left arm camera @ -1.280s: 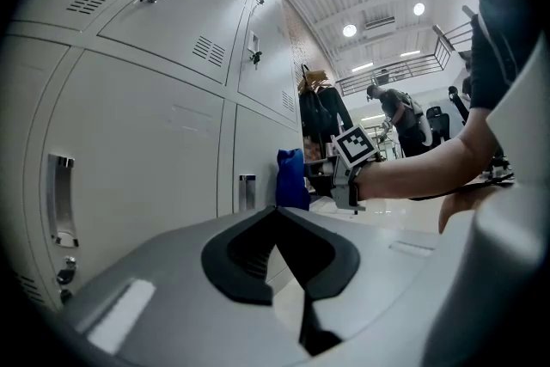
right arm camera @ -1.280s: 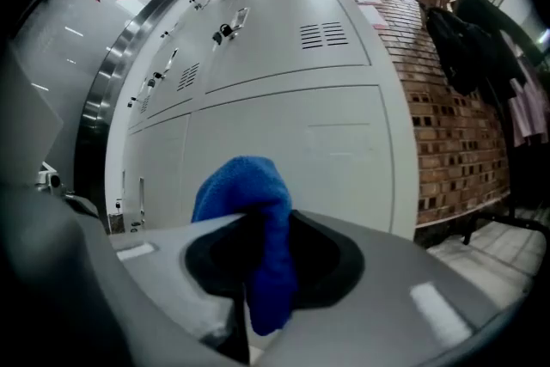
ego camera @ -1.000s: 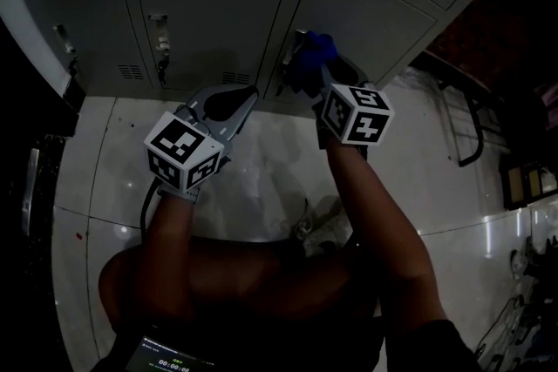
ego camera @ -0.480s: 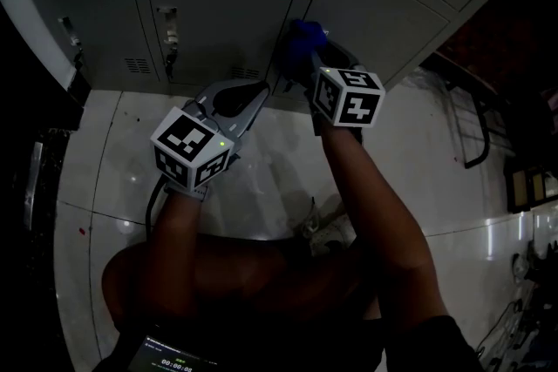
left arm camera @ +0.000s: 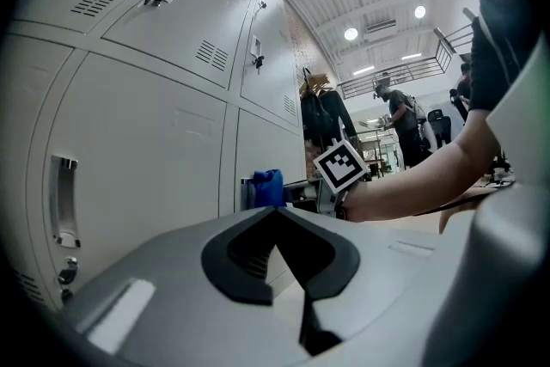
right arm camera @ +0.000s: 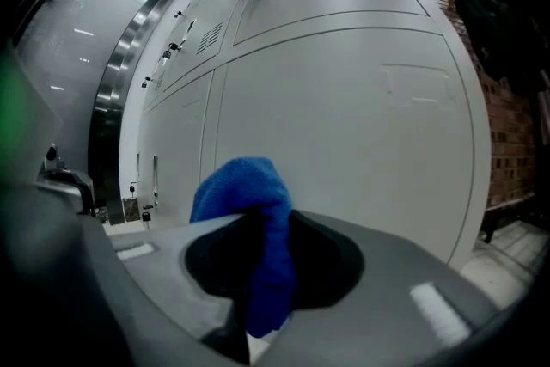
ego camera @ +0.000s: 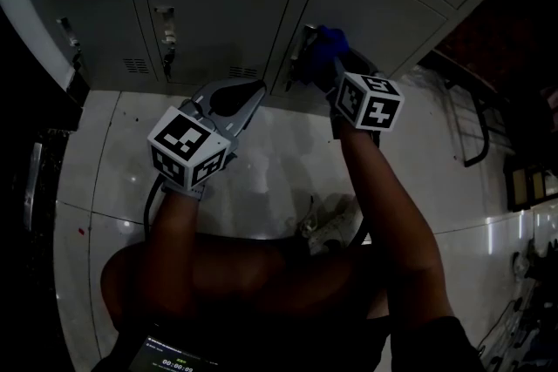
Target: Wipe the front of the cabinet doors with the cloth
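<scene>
Rightward is where my right tool (ego camera: pixel 338 72) has been travelling over the last half second. It is carrying the blue cloth (ego camera: pixel 326 48) away from the seam by the handle (ego camera: pixel 302 41) and onto the lower left part of the right-hand door (ego camera: pixel 384 9). Its jaws are clamping the cloth, which is bunching up above them and hanging down between them. The bunch is seemingly pressing against the door panel.

My left tool (ego camera: pixel 247 93) is hovering with its jaws closed on nothing. It is pointing at the foot of the middle door (ego camera: pixel 218 4) without touching it, and it is barely shifting.

I am judging the wiping as only getting started. The cloth is working one low corner of one door, and the dim light is not showing me which panels are already clean. By my reckoning the rest of this door, the middle door and the others in the row are still waiting, so I am expecting many more strokes upward and across.
</scene>
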A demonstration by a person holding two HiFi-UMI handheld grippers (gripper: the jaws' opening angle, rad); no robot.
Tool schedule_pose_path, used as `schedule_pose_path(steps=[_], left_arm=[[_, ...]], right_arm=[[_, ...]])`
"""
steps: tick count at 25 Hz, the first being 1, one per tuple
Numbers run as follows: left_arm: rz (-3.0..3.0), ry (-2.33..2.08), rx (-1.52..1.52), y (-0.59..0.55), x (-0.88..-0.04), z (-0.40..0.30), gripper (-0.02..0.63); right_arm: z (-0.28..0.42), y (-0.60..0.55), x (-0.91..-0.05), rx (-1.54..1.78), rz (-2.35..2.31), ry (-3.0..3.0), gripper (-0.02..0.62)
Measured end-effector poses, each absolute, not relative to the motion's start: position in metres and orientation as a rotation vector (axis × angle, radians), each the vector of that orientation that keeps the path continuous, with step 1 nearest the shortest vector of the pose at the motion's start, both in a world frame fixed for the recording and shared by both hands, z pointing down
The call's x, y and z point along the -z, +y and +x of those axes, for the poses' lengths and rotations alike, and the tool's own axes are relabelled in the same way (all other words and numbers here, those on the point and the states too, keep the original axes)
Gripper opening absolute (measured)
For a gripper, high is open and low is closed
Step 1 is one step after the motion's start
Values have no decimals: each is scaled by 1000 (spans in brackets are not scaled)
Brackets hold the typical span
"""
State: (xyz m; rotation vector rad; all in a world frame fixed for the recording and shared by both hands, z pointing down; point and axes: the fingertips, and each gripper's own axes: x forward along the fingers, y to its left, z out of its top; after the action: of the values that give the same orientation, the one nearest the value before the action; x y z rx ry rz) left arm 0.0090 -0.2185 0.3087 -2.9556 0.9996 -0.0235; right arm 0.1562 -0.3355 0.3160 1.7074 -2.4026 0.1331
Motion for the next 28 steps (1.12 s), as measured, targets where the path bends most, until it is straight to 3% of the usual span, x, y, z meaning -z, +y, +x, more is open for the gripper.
schedule_pose_path(steps=[28], left_arm=[[-2953, 990, 67, -219, -314, 13, 0]], right_arm=[[361, -313, -317, -246, 2155, -2125, 77]])
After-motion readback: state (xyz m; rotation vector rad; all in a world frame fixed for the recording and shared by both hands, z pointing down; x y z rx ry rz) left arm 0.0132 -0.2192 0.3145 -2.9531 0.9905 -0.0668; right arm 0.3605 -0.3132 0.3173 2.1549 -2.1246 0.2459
